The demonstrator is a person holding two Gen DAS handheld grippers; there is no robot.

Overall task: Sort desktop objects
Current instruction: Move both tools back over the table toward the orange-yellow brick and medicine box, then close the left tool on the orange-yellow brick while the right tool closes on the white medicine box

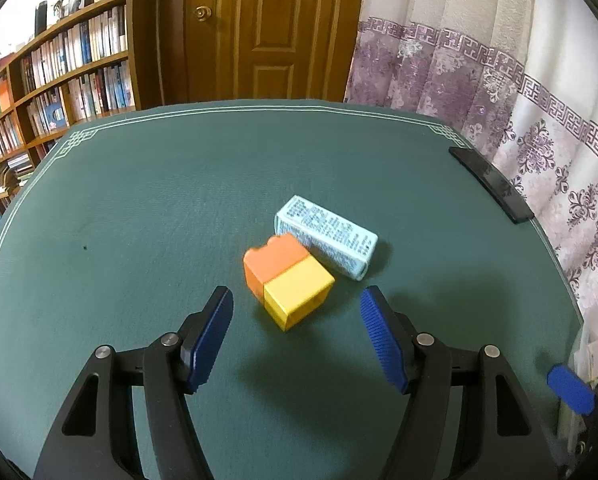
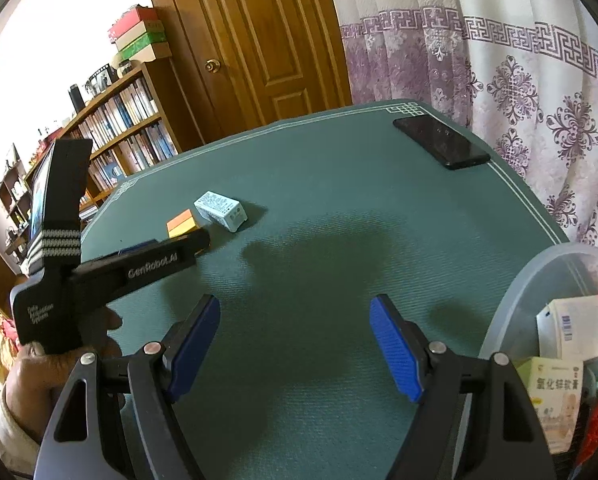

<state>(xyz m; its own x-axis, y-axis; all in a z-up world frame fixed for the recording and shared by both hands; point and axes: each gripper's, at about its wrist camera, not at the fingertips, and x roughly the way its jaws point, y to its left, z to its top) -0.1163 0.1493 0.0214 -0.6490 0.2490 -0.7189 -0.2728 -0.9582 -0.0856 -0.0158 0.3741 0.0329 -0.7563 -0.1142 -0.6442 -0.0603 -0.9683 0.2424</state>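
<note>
I am lining up left gripper, jaws open and empty, before orange-yellow block; next: advance, close. Right gripper jaws also open, empty.

The left tool hangs over the green counter with its blue pads spread apart and nothing between them. Just past the fingertips sits an orange-and-yellow block, its far side touching a pale blue printed box lying flat. A black phone lies at the counter's right edge, beside the patterned curtain.
</note>
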